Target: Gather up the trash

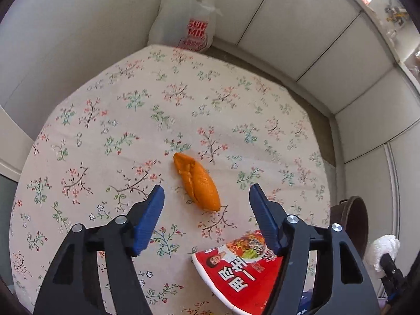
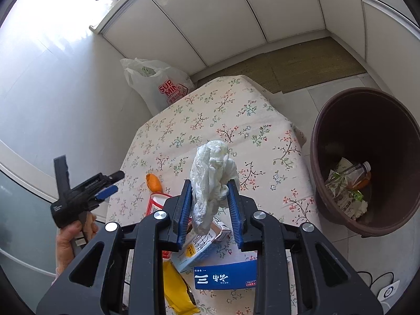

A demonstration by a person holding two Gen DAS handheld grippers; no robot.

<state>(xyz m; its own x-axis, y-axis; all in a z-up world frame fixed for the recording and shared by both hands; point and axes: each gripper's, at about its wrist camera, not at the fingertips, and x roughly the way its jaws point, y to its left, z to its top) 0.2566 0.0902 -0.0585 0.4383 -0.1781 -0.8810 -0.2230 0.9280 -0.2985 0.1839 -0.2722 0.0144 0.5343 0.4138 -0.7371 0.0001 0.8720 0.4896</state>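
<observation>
A: Right gripper point(image 2: 210, 191)?
B: Jaws clamped on crumpled white tissue point(image 2: 214, 168), long axis upright, above floral surface point(image 2: 236, 120).
A: Left gripper point(image 1: 207, 197)?
B: Jaws apart, empty, over orange peel point(image 1: 197, 181) lying diagonally. Plastic bag point(image 1: 183, 18) reading "SUP MIN".

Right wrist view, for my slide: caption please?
Right gripper holds crumpled tissue above floral table, brown bin alongside.

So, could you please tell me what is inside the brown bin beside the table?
The brown bin holds a plastic bottle, clear wrappers and crumpled packets. Anything beneath that pile is covered.
</observation>
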